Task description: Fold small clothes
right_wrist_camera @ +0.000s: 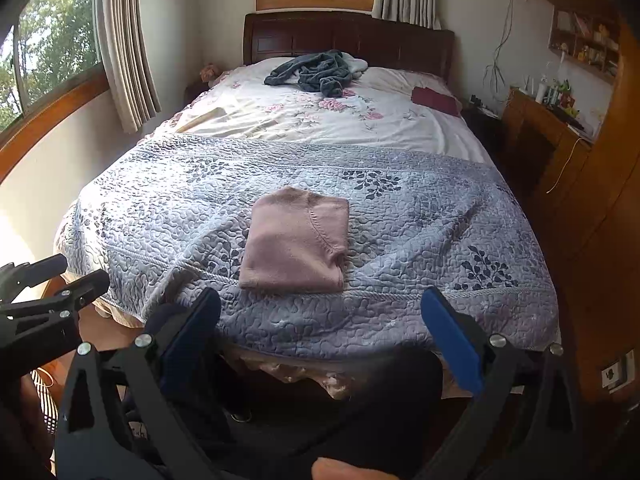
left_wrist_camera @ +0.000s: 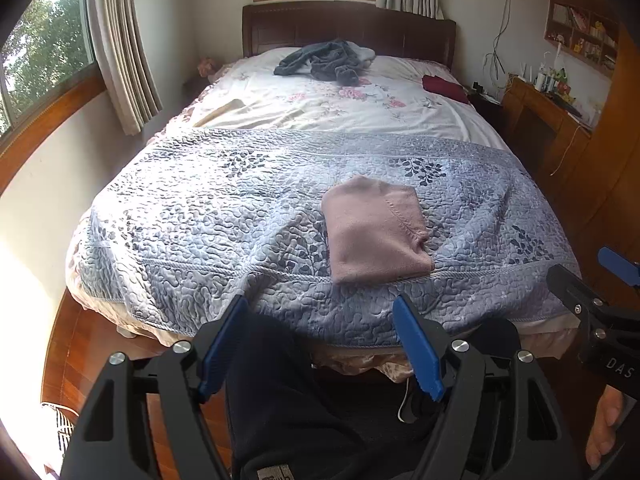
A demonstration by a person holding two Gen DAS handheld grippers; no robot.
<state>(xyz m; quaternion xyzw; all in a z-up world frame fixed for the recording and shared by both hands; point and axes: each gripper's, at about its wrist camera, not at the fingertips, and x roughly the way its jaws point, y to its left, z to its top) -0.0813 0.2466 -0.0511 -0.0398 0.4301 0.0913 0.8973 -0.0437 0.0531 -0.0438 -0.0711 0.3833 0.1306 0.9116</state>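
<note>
Sweater, pink, folded, lies on quilt ahead of my left claw and right claw; both gape wide, empty. Next garment: pinch opposite edges evenly, I judge.

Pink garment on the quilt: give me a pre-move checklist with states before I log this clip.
1. Pink garment folded into a compact rectangle: ok.
2. It lies fully on the blue quilt, short of the bed's near edge: ok.
3. Left tongs open, holding nothing: ok.
4. Right tongs open, holding nothing: ok.
5. Both tongs apart from the garment: ok.
6. Grey clothes by the headboard folded: not ok, in a heap.
</note>
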